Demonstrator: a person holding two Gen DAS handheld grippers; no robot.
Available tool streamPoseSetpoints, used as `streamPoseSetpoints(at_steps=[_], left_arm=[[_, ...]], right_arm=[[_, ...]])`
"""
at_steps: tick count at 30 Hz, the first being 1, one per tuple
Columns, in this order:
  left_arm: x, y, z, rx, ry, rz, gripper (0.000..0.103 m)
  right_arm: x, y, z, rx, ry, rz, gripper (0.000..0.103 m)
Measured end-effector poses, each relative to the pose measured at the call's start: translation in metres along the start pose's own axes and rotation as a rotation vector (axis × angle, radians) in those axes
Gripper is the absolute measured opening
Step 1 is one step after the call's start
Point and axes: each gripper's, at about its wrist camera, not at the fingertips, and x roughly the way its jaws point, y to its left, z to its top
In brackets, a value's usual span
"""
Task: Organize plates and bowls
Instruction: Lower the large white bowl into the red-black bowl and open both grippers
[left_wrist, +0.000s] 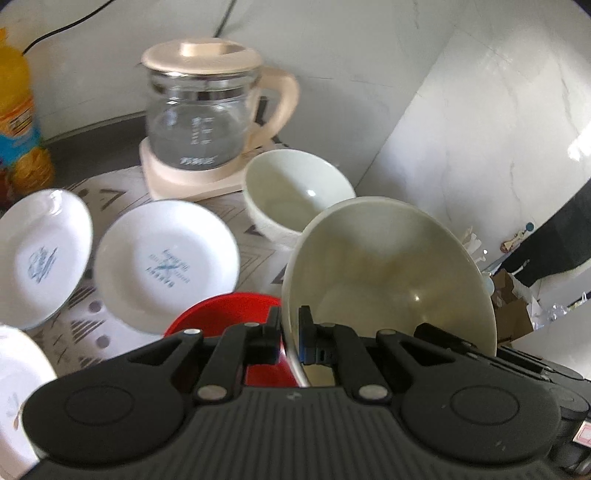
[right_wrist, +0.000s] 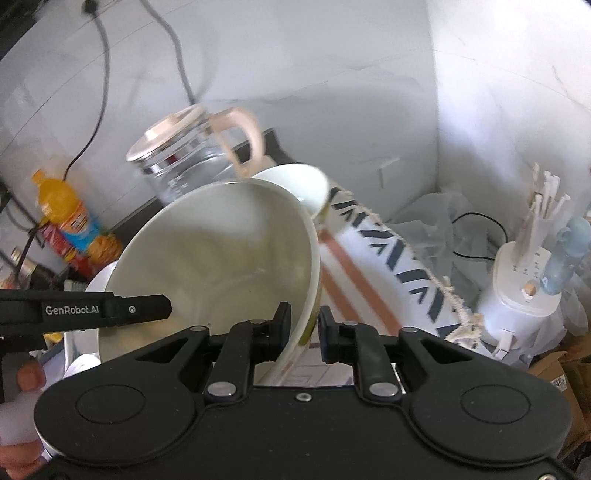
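Observation:
A large cream bowl (left_wrist: 388, 266) hangs tilted above the mat, and both grippers hold it. My left gripper (left_wrist: 290, 326) is shut on its near rim, one finger inside and one outside. In the right wrist view my right gripper (right_wrist: 304, 325) is shut on the same bowl's (right_wrist: 221, 258) right rim, while a left gripper finger (right_wrist: 147, 309) reaches over its left side. A smaller cream bowl (left_wrist: 295, 192) stands behind it. A red bowl (left_wrist: 221, 314) lies under the left gripper. Three white plates (left_wrist: 166, 266) (left_wrist: 40, 254) (left_wrist: 14, 387) lie to the left.
A glass kettle (left_wrist: 201, 122) on a beige base stands at the back against the wall. An orange drink bottle (left_wrist: 18, 110) is at the far left. The patterned mat (right_wrist: 388, 266) ends at a fringed edge, with a white power strip (right_wrist: 524, 295) and boxes beyond.

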Motion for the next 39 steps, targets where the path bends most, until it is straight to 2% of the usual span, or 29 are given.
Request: streamPoseSetpoints(at_steps=[4,9,20,28,35,39], left_arm=[[-0.007,0.012,-0.009,-0.039,0.000,0.009,0.005],[-0.011,0.022,-0.022,-0.041,0.010,0.028,0.006],[0.003,0.045,-0.038,-0.074,0.053,0.056,0.008],[0.021,0.054,-0.048,-0.103,0.079,0.065,0.009],[0.026,0.057,-0.051,-0.101,0.075,0.156,0.015],[0.023,0.060,-0.046,-0.104,0.090,0.153,0.016]], right_arm=[[0.000,0.013,-0.007,-0.038,0.011,0.017,0.019],[0.007,0.023,-0.017,-0.063,0.036,0.027,0.019],[0.029,0.041,-0.039,-0.107,0.087,0.020,0.021],[0.047,0.045,-0.042,-0.134,0.084,-0.003,0.023],[0.053,0.051,-0.038,-0.183,0.065,-0.024,0.019],[0.056,0.053,-0.038,-0.203,0.072,-0.026,0.018]])
